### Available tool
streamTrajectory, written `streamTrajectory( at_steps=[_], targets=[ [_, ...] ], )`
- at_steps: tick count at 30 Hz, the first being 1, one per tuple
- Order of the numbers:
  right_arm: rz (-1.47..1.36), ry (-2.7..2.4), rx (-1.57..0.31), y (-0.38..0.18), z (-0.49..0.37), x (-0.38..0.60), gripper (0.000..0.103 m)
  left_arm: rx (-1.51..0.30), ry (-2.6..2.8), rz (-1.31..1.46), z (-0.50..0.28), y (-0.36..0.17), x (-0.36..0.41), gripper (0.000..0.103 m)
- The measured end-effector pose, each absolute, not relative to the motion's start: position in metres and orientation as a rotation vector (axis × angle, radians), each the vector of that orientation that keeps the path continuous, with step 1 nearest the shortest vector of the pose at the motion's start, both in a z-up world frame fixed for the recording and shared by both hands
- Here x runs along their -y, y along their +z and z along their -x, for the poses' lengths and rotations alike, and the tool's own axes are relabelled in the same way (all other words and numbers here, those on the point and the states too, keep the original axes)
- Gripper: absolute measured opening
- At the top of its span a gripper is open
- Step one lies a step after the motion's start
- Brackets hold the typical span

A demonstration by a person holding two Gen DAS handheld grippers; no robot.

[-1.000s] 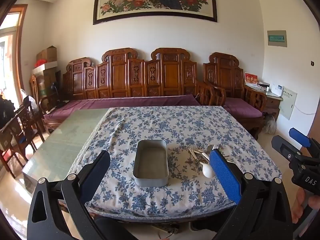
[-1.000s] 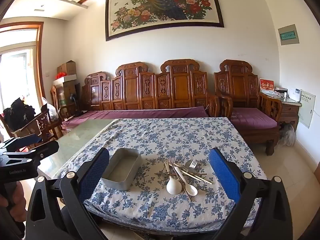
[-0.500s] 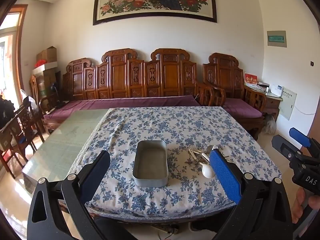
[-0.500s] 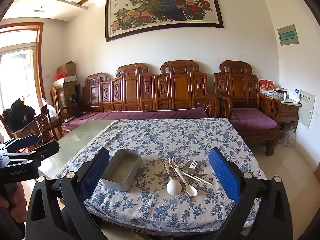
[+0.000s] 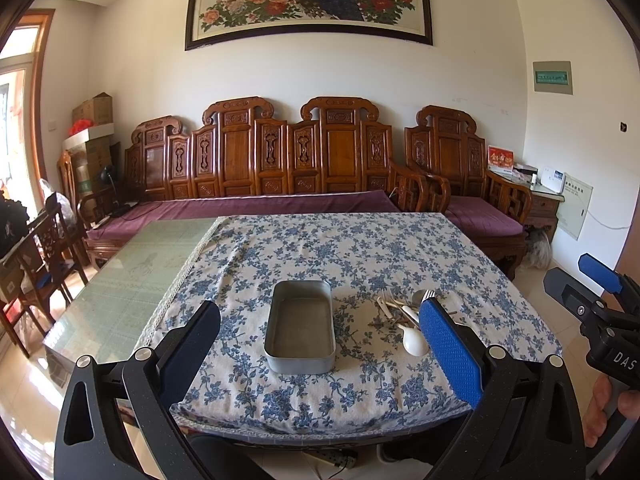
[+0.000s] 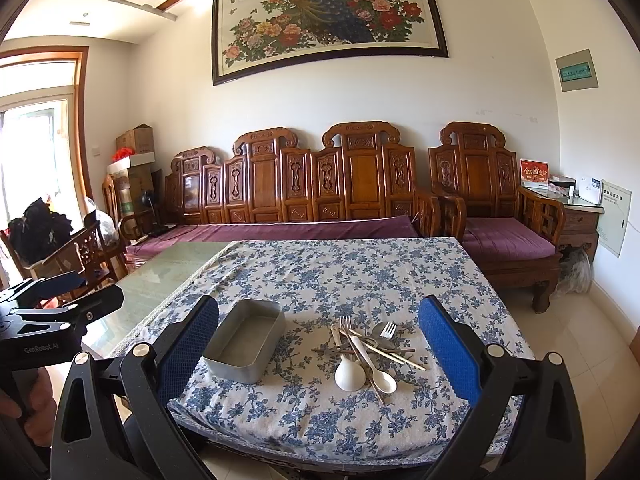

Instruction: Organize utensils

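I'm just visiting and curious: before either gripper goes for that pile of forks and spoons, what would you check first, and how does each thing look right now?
1. Metal tin empty and open to receive utensils: ok.
2. Left gripper fingers open, holding nothing: ok.
3. Right gripper fingers open, holding nothing: ok.
4. Utensil pile on the tablecloth beside the tin, in the open: ok.
5. Utensils separated for a clean single pick: not ok; forks, white spoons and thin sticks lie crossed over one another.
6. Which piece lies topmost: cannot tell for certain.
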State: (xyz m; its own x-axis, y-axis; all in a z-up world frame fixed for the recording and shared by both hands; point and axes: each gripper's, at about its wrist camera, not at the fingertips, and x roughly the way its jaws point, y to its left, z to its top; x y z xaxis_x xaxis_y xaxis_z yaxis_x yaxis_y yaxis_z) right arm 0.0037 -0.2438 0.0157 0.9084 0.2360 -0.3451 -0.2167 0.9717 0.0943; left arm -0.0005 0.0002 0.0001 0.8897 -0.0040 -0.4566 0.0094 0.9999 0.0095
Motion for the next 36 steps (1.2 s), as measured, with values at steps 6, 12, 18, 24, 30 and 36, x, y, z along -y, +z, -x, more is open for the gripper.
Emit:
streamTrajectory(
  at_steps=[6, 12, 18, 24, 30, 36],
  targets=[
    [-0.055, 0.234, -0.362, 0.0143, -0.0042, 0.2437, 0.100, -0.475, -0.007, -0.013, 0.0006, 0.0001, -0.0002, 0.096],
    [-0.055, 0.234, -0.361, 0.0128, -0.0051, 0.2442, 0.100, -0.474, -0.007, -0.012, 0.0005, 0.0001, -0.0002, 0.096],
    [-0.055, 0.235, -0.362, 0.0158, -0.0023, 0.2402, 0.100, -0.474, -0.007, -0.012, 0.0006, 0.0001, -0.0002, 0.096],
    [-0.056, 0.235, -0.362, 0.0152, -0.0027, 0.2404, 0.100, -0.475, -0.007, -0.013, 0.0005, 0.0001, -0.0001, 0.096],
    [-0.056, 0.235, -0.361, 0.0149, -0.0028, 0.2408, 0.100, -0.474, -0.007, -0.012, 0.0005, 0.0001, -0.0001, 0.096],
    [-0.057, 0.235, -0.361, 0.0148, -0.0025, 0.2405, 0.100, -0.473, -0.008, -0.013, 0.0006, 0.0001, -0.0002, 0.096]
  ],
)
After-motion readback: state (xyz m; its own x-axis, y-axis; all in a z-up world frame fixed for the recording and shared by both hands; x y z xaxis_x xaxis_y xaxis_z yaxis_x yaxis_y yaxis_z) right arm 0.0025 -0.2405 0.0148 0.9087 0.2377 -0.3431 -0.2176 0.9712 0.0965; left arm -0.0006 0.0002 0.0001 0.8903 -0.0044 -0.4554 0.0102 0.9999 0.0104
